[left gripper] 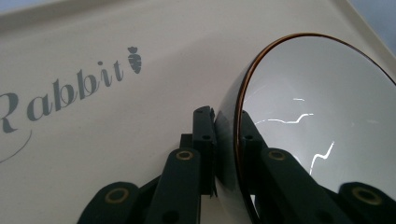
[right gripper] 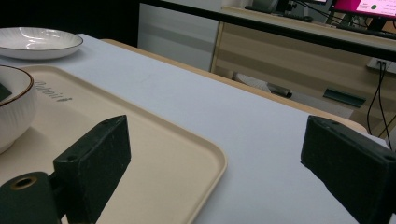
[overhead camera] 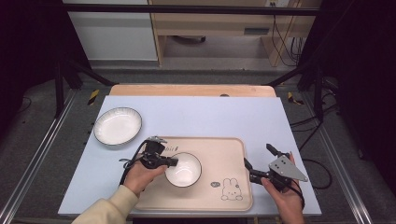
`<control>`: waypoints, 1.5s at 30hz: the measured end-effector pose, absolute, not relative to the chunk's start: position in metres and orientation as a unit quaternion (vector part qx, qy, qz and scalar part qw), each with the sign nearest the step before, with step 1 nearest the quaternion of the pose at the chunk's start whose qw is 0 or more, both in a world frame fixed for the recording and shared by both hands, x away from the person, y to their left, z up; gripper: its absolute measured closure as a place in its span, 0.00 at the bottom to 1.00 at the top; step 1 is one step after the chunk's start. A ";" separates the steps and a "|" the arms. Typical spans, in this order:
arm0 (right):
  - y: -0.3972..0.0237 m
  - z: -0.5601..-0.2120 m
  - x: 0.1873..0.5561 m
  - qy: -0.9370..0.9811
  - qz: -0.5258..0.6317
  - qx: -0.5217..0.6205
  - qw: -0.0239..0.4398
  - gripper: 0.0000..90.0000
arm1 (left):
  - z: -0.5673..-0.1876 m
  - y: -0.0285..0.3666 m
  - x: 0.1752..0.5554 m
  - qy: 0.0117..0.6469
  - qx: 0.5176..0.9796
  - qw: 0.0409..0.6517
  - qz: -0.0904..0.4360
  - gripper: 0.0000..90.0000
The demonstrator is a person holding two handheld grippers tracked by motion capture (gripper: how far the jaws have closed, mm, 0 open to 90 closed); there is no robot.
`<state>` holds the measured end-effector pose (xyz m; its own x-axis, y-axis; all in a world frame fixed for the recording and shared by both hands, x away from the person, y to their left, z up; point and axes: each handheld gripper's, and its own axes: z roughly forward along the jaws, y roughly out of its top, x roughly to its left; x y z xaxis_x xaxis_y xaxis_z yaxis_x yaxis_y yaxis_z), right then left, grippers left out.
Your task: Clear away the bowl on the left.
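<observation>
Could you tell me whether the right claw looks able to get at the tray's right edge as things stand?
Probably yes: the right claw is open beside the tray, with nothing between them.

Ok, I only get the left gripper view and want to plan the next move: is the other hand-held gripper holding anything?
Observer: No. The right hand-held gripper is open, at the right edge of the tray.
Operator: Anywhere else the bowl could go?
Observer: An empty white plate sits on the table, off the tray, beyond its far left corner.
Operator: Anything else on the tray?
Observer: Just the bowl and a printed rabbit.
</observation>
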<state>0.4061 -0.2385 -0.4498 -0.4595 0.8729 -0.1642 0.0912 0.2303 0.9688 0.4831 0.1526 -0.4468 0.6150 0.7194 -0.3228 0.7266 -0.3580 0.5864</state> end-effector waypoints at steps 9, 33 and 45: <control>-0.238 -0.450 0.406 0.684 0.510 0.353 0.382 0.09 | -0.448 0.152 0.484 0.439 0.824 0.359 -0.008 0.91; -0.236 -0.449 0.405 0.677 0.526 0.335 0.391 0.07 | -0.450 0.154 0.485 0.437 0.818 0.374 0.005 0.73; -0.236 -0.449 0.405 0.679 0.523 0.335 0.391 0.06 | -0.443 0.157 0.480 0.412 0.824 0.386 0.050 0.50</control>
